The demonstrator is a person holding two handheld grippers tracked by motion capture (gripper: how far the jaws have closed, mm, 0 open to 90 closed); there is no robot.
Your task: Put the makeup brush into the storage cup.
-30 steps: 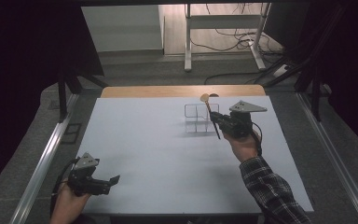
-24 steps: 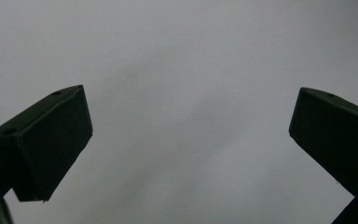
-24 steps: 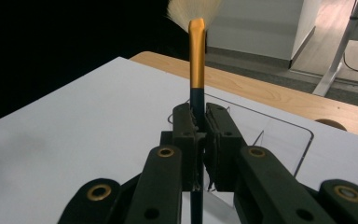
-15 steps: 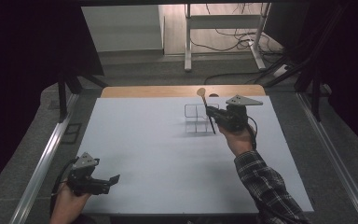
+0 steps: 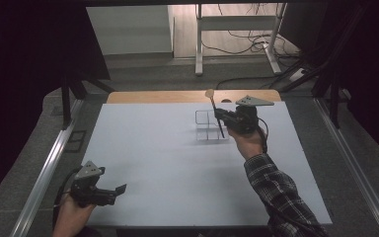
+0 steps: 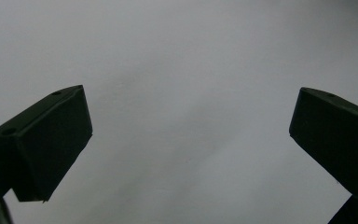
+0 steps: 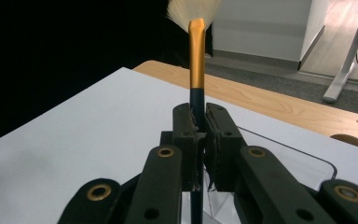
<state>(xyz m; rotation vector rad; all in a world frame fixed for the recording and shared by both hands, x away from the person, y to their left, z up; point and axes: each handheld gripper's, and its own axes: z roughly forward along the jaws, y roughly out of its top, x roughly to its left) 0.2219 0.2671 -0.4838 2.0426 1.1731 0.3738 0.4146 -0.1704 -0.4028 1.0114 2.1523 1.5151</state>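
At the near left corner of the table (image 5: 177,177), the left gripper (image 5: 120,189) rests low in the person's left hand (image 5: 71,217), just at the table's front edge. In the left gripper view its two black jaws stand wide apart, with nothing between them and plain white table surface beyond.

Along the right side, a plaid sleeve (image 5: 281,197) reaches from the near edge toward the far half of the table. The right hand (image 5: 246,143) holds the right gripper (image 5: 218,114), which carries a grey three-cornered plate on top.

The right gripper's jaws are clamped tight on the dark handle of a brush (image 5: 215,111). In the right gripper view the brush (image 7: 196,60) stands upright between the pads, its gold collar above the grip and its pale bristles fanning out at the top. In the high view it leans slightly, bristle end toward the far edge, lower end pointing down over a clear box (image 5: 205,126).

The clear box with compartments sits on the far half of the table, right of centre, near the far edge. The lower tip of the brush lies over its right part; whether it touches the box I cannot tell.

Past the white surface a strip of wooden edge (image 5: 153,97) runs along the far side.
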